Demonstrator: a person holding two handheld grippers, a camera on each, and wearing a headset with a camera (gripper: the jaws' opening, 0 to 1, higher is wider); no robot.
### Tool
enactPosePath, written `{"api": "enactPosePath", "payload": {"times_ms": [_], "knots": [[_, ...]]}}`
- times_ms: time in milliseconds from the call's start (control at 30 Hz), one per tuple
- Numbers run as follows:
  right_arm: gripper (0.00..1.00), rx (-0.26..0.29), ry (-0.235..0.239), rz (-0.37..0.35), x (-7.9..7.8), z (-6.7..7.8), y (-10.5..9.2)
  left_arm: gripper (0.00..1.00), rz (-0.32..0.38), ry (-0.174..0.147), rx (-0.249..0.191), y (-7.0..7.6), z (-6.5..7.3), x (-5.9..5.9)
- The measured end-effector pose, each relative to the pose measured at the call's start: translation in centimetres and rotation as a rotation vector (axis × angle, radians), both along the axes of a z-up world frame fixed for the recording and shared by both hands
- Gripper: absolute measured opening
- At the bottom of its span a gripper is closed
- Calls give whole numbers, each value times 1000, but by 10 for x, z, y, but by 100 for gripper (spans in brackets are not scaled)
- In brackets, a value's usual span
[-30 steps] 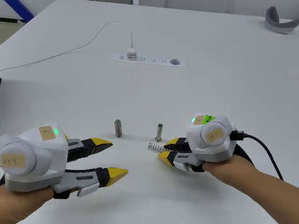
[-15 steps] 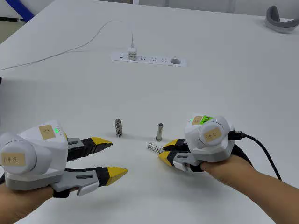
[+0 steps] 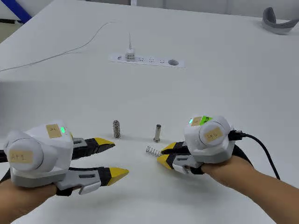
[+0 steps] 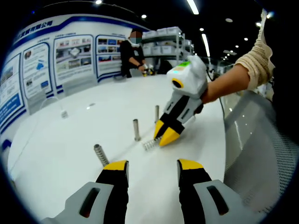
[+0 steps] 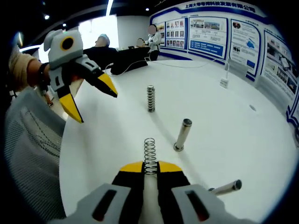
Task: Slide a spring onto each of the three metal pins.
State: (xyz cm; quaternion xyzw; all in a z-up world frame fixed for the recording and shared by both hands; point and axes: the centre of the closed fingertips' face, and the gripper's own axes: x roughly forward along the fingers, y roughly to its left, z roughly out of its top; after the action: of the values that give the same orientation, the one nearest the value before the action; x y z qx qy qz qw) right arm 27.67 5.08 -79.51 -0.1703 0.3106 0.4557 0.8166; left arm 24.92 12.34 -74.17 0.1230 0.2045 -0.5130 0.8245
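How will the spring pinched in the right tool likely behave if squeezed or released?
The spring juts straight from the right tool, so probably light and self-supporting. Its open coils likely flex sideways. Released, it may roll on the smooth table.

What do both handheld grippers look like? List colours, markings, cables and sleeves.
Both the left gripper and right gripper have rounded white housings, black jaws with yellow tips, tan handwritten stickers and a green light on top. A black cable leaves the right gripper's rear. A beige knitted sleeve shows on the arm behind the right gripper.
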Motion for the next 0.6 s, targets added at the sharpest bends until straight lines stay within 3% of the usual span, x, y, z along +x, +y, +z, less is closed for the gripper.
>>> {"api": "enactPosePath", "payload": {"times_ms": [333, 600], "knots": [[11, 12, -24, 116, -17, 23, 11, 41, -63, -1, 29, -14, -7, 3], [11, -9, -38, 212, -32, 30, 20, 39, -124, -6, 62, -26, -13, -1]]}}
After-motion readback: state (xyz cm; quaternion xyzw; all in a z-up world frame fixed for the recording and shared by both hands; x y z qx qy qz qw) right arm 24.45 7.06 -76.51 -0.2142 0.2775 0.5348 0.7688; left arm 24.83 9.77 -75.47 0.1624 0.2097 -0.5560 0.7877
